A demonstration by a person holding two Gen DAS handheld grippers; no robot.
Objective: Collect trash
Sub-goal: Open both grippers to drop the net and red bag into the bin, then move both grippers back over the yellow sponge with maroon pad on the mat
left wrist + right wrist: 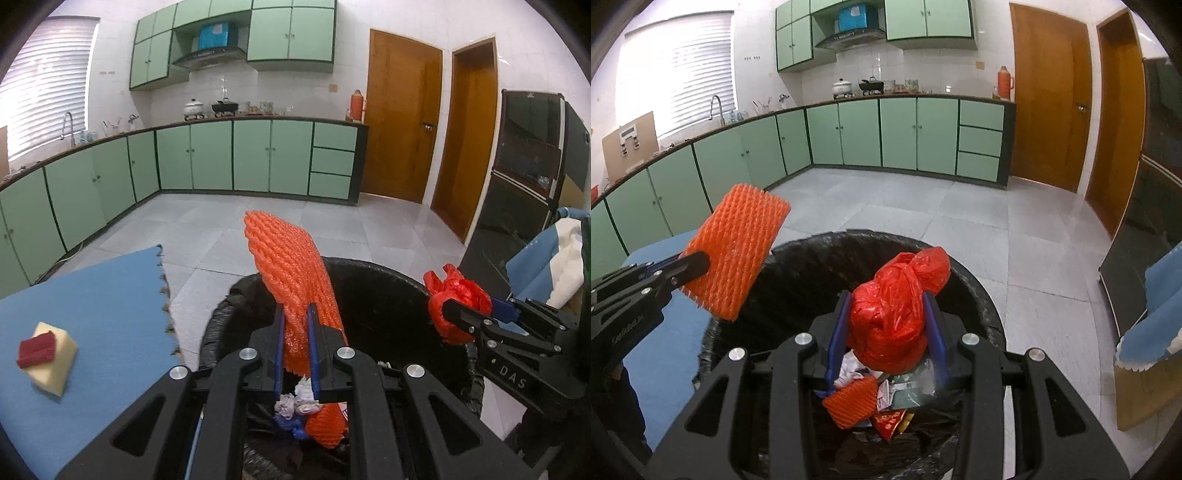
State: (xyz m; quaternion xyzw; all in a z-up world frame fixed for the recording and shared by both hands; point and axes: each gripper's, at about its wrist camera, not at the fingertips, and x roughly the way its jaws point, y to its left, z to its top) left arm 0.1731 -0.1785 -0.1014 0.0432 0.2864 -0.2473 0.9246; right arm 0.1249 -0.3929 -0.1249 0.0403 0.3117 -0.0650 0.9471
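Note:
My left gripper (295, 314) is shut on an orange foam net sleeve (291, 266) and holds it above the black-lined trash bin (373, 291). The sleeve also shows in the right wrist view (738, 251), at the bin's left rim. My right gripper (890, 299) is shut on a knotted red plastic bag (897, 314) over the bin (798, 273). The bag also shows in the left wrist view (458, 299). Inside the bin lie another orange foam sleeve (851, 404), crumpled paper and a red wrapper (892, 422).
A blue foam mat (92, 332) on the left carries a yellow sponge with a red pad (48, 354). Green kitchen cabinets (221, 158) line the far walls. A dark glass cabinet (524, 177) and blue and white cloth (554, 266) stand at right. Grey tiled floor (923, 206) lies beyond the bin.

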